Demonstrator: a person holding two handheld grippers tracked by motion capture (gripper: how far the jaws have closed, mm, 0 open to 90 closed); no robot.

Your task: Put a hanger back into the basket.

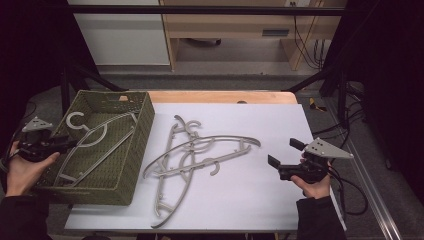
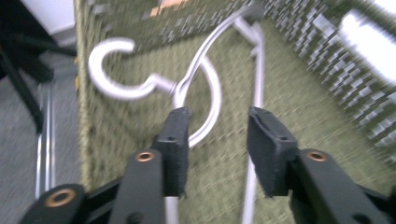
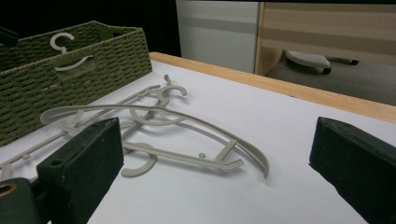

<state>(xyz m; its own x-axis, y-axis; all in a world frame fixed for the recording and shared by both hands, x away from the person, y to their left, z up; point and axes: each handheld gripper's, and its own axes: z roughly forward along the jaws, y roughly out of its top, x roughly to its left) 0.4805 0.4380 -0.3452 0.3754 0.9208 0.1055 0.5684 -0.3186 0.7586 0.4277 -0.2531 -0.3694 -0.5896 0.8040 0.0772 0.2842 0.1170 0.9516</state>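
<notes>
White sheeting is spread over the wooden desk (image 1: 220,96), on which a woven olive-green basket (image 1: 142,130) is set at the left beside a pile of grey plastic hangers (image 1: 200,150). One grey plastic hanger (image 1: 95,135) is seen lying inside the basket, released by the left tongs (image 2: 218,133), whose jaws are parted above it. The right tongs (image 1: 282,155) are held wide open and empty above the sheet, near the pile.

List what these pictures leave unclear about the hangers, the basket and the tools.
- Grey plastic hanger in the basket: the left gripper view is motion-blurred and the left tool hides its lower part.
- Pile of grey plastic hangers on the white sheet: overlapping in the high view, count uncertain.
- Green woven basket: its wall hides the inside in the right gripper view.
</notes>
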